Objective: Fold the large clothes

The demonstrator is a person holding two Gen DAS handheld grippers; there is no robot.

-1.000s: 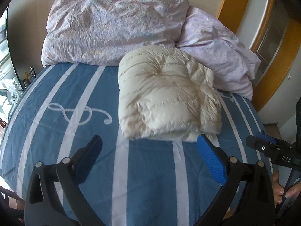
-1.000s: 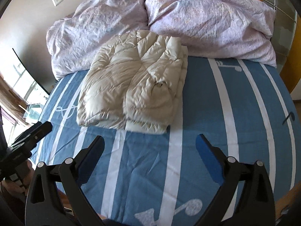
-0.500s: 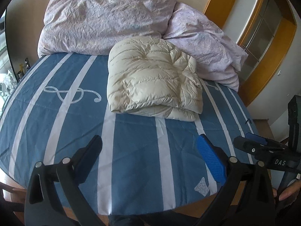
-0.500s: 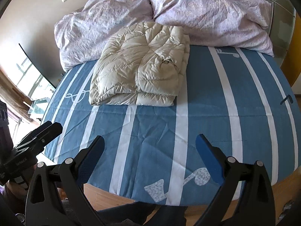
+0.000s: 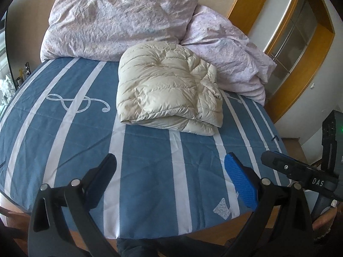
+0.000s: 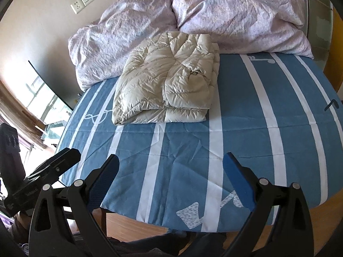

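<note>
A cream quilted down jacket (image 5: 169, 87) lies folded into a thick rectangular bundle on the blue bed sheet with white stripes (image 5: 70, 132). It also shows in the right wrist view (image 6: 169, 81). My left gripper (image 5: 171, 171) is open and empty, well back from the jacket, above the near end of the bed. My right gripper (image 6: 171, 171) is open and empty too, over the bed's near edge. Each gripper shows at the edge of the other's view: the right gripper (image 5: 300, 171) and the left gripper (image 6: 42, 171).
A crumpled lilac duvet (image 5: 120, 19) and pillow (image 5: 231, 51) lie at the head of the bed, touching the jacket's far side. A wooden-framed cabinet (image 5: 300, 42) stands to the right. A window (image 6: 42, 98) is at the left. The wooden floor (image 6: 133, 227) shows below the bed's edge.
Both grippers have drawn back from the jacket towards the foot of the bed, so the bed's near edge and floor now show. The jacket has stayed folded in place.
</note>
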